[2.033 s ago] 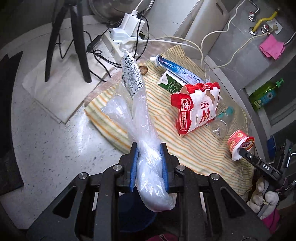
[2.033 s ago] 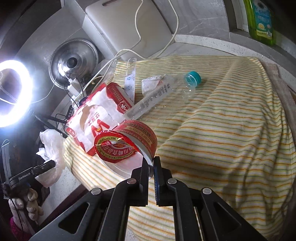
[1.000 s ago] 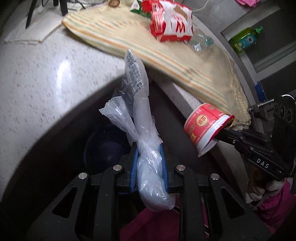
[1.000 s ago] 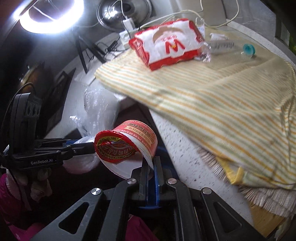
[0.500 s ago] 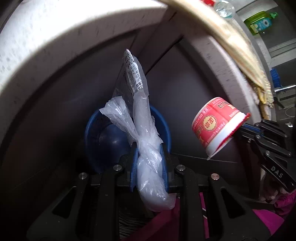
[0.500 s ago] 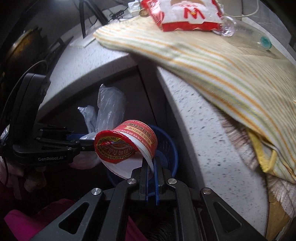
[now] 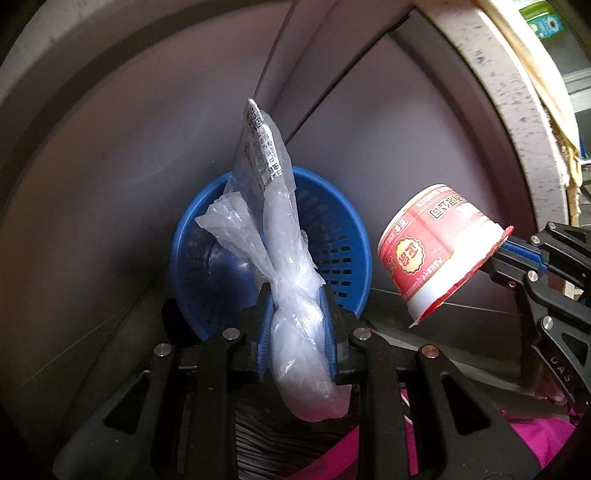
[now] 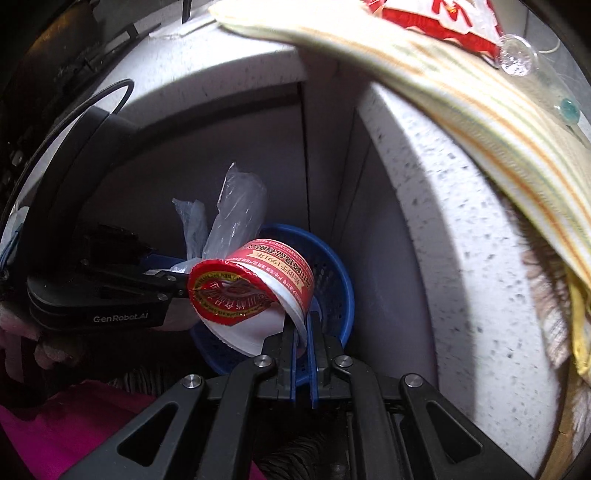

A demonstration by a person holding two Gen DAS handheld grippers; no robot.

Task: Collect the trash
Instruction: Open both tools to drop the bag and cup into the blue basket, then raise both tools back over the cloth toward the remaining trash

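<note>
Blue perforated plastic basket [image 7: 343, 258], round w/ slotted walls, is sitting low in a dark recess under the speckled stone surface [image 8: 461, 236]; its mouth is facing both cameras.

Left hand-held gripper [image 7: 297, 325]: jaws are closing approx. halfway on a clear plastic bag [image 7: 291, 295], blue pads [image 7: 265, 332] pressing its twisted, crinkled neck from both sides. The bag's bulbous lower end is hanging behind the pads; its thin upper film, carrying a white printed label strip, is standing up in front of the basket opening. In the right wrist view the same bag [image 8: 236, 210] is showing as wrinkled translucent film above the left hand-held gripper [image 8: 173, 286].

Right hand-held gripper [image 8: 301, 332]: jaws are nearly shut, pinching the thin white rim of a red instant-noodle cup [image 8: 258, 291]. Cup is cylindrical, tilted on its side, w/ a peeled red foil lid curling across the mouth. It is hanging in front of the basket [image 8: 332, 273], just beside the bag. In the left wrist view the cup [image 7: 436, 247] is sitting right of the basket, base pointing up-left, held by the right hand-held gripper [image 7: 517, 254].

A yellow-striped woven cloth [image 8: 480, 110] is draping over the surface edge, w/ a red-and-white packet [image 8: 443, 22] and a clear plastic bottle [image 8: 535, 70] lying on it.
</note>
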